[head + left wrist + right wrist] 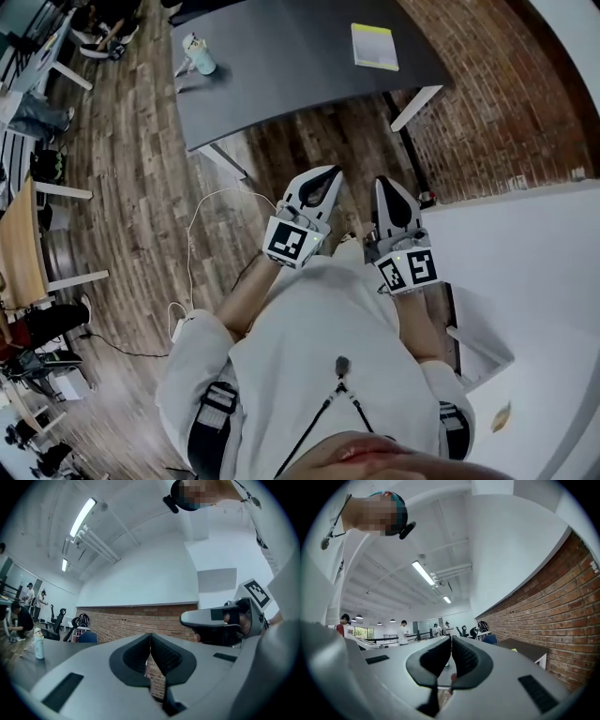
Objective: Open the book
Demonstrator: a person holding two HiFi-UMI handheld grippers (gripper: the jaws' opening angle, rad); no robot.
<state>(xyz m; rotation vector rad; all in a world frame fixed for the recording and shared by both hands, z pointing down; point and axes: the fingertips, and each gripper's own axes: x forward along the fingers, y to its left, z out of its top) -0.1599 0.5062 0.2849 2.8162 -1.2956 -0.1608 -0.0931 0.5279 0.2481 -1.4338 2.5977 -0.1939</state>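
Left gripper [325, 176], right gripper [384, 185] side by side, close at chest; both jaw pairs pressed together, nothing between. Beyond tips: wood floor [309, 141], then dark table [281, 84]. Book [374, 46] flat, well ahead of right gripper. Judgement: close in first, then spread jaws, pin book, catch cover edge.

Left gripper [322, 186], right gripper [389, 199]: level, jaws together, empty
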